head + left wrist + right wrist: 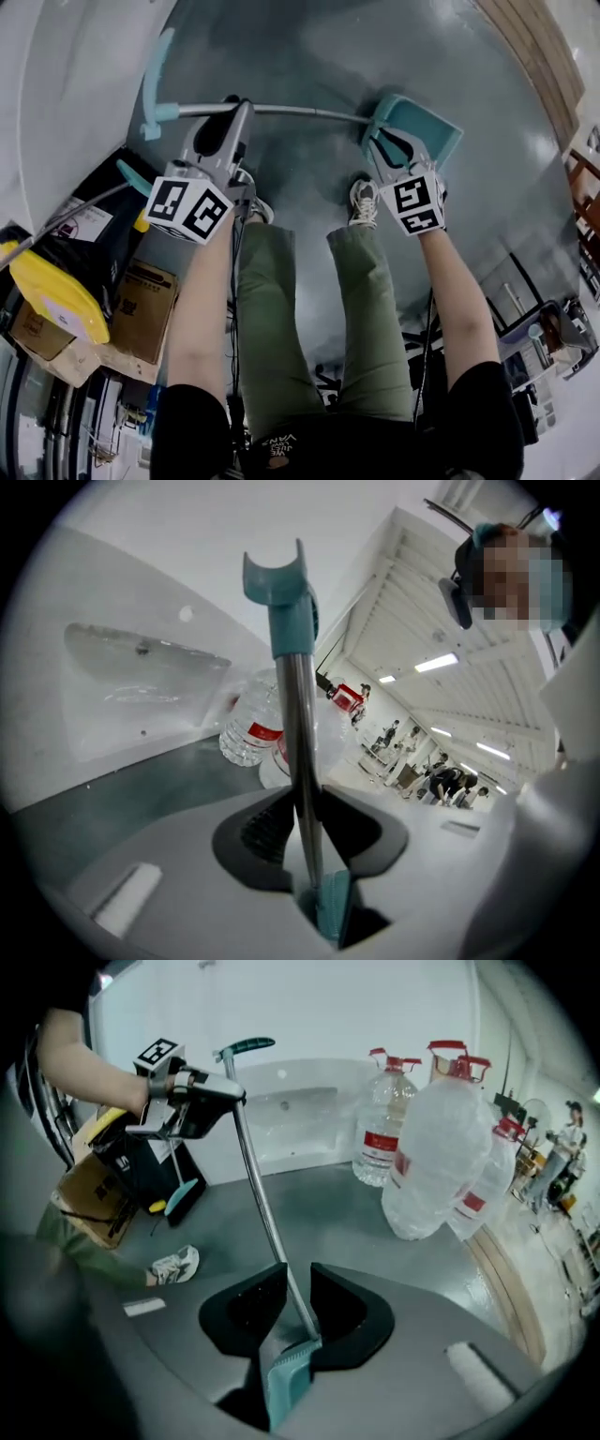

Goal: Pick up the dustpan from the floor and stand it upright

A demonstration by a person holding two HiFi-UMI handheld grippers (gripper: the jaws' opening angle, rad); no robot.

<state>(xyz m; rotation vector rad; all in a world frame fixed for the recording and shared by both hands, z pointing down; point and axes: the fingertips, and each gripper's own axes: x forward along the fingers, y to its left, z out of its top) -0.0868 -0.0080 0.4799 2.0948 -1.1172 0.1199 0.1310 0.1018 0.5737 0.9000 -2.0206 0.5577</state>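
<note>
**Asker:** Looking down from your head, where is the dustpan [412,127]?

**Me:** It lies across in front of my shoes [364,202], and I judge it is off the grey floor [309,56]. My left gripper [239,111] is clamped on the metal handle tube [300,112], near its teal clip end [155,94]. My right gripper [389,148] grips the teal pan [427,127]. The handle runs almost crosswise here, so it is far from upright.

**Asker:** And from the left gripper view?

**Me:** The jaws pinch the tube [300,724], which runs up to the clip [277,578]. The steel looks thin and smooth, so I expect it could slip. I'd hold it firmly and use this hand as a guide. It should raise that end over the pan rather than twist it.

**Asker:** The right gripper view?

**Me:** These jaws are closed on the pan's neck [286,1377], where the tube [262,1194] enters. From there the tube leans away up to the left gripper [202,1101]. I think the good way is to lower this end until the pan's base meets the floor [319,1213], while the left end swings above it. Big water bottles [436,1157] stand on that side, so I'd set the pan down on bare floor short of them. I'd let go only once it stands without leaning.
</note>
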